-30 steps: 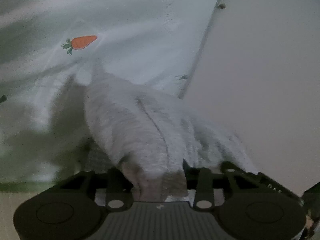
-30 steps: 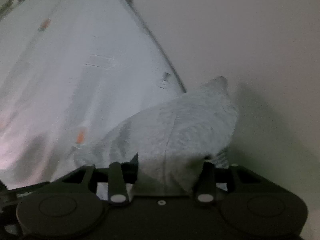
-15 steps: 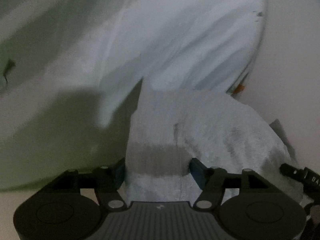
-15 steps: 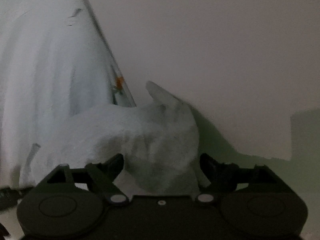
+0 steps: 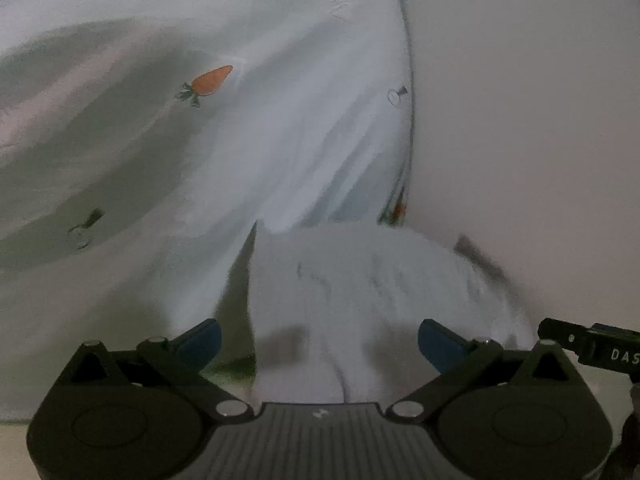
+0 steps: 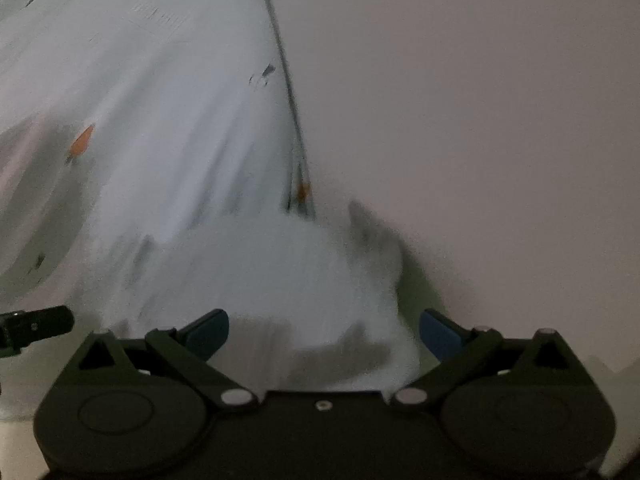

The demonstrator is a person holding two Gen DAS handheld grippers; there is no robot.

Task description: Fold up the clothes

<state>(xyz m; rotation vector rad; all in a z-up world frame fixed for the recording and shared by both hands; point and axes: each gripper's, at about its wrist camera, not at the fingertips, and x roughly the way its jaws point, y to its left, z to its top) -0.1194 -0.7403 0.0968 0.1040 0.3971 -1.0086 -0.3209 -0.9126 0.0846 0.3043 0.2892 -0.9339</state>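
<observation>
Between spread blue pads (image 5: 200, 340), pale grey garment (image 5: 360, 280), bunched, blurred

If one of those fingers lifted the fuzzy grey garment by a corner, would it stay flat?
Probably not: the grey garment already lies bunched and rounded, so it would likely droop. Its fuzzy surface suggests little slipping. It looks light, though that is a guess.

Plain pale wall (image 5: 520, 100): fills the right side of both wrist views, unmarked, flat matte surface. White sheet with small orange carrot prints (image 5: 208, 80): spread to the left of the wall, meeting it along a dark curved edge; creased, with grey shadows across its left part. Light: dim, with a cool grey-green cast.
</observation>
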